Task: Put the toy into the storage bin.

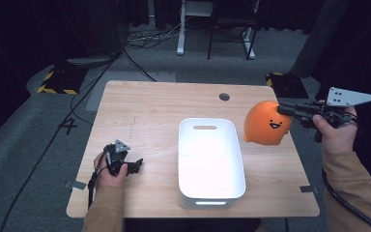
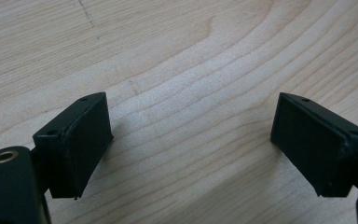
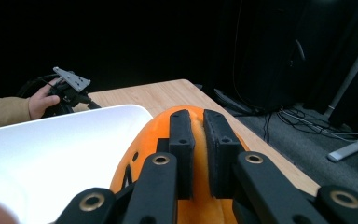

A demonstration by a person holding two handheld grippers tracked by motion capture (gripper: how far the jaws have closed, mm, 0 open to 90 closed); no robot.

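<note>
Left gripper (image 1: 134, 166) is resting low on the wooden table (image 1: 149, 106) at its left side, jaws standing wide apart with nothing between them, just bare wood grain in the left gripper view. White plastic bin (image 1: 211, 159) is sitting mid-table, open and holding nothing that I can see.

Right of the bin, the orange plush toy (image 1: 266, 123) with a smiling face is hanging in the air above the table's right edge, just beside the bin's far right corner. Right gripper (image 1: 286, 110) is pinching it at the top, jaws squeezed nearly together on a fold of orange fabric (image 3: 196, 140).

Handling judgement: the plush is looking soft, light and squashy, not fragile, not slippery. A pinch on a bunched fold is probably enough; the body is likely sagging and swinging under the grip. A deeper bite into the stuffing would likely be more secure than a surface fold.
</note>
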